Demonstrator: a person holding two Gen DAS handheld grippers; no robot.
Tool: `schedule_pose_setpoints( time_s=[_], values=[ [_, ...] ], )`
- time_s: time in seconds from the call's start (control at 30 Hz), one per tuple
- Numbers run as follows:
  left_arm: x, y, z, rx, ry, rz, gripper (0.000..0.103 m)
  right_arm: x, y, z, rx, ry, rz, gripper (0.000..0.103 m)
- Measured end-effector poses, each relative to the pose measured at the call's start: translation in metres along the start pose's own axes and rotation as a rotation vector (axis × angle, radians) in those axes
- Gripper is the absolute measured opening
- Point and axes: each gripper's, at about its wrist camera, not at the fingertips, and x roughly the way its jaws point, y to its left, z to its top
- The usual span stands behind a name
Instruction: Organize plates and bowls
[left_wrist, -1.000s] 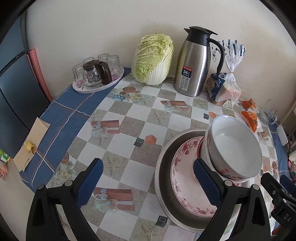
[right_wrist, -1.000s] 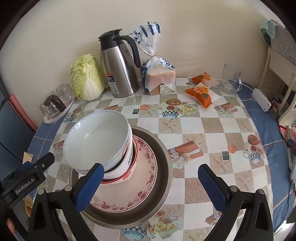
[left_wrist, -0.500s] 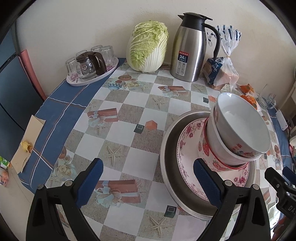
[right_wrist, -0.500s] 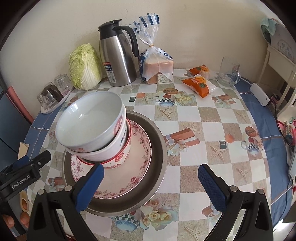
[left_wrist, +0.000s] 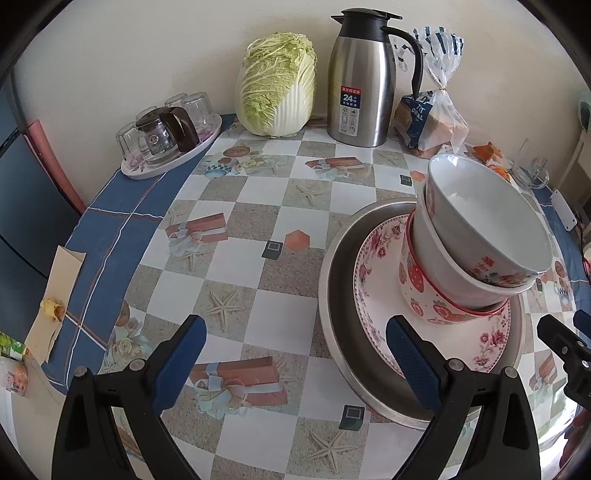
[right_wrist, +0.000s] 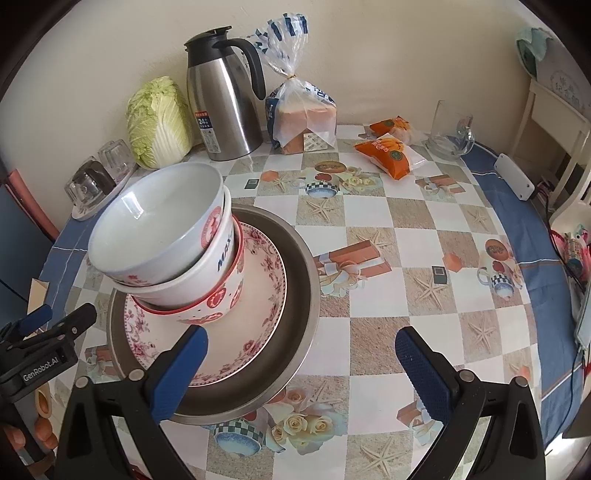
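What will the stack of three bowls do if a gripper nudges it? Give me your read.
The stack of three bowls leans visibly off-centre on the floral plate, so a side push would probably tip or slide the top bowl first. The bowls look glazed, so likely slippery and breakable. Both the left gripper and the right gripper are open and empty.

Right gripper (right_wrist: 301, 363) is hovering over the table (right_wrist: 424, 229) with jaws spread wide, gripping nothing. Three nested bowls (right_wrist: 177, 254) are sitting tilted on a floral plate (right_wrist: 258, 295) inside a metal basin (right_wrist: 299, 295). Left gripper (right_wrist: 40, 350) is showing at the left edge.
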Motion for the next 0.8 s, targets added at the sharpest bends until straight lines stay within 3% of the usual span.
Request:
schedule_pose_setpoints(
  time_s=[0.8],
  values=[
    [0.013,0.003,0.000,0.011,0.027,-0.028,0.098,0.014,-0.002,-0.002,-0.013,0.034,-0.025,0.103]
  ],
)
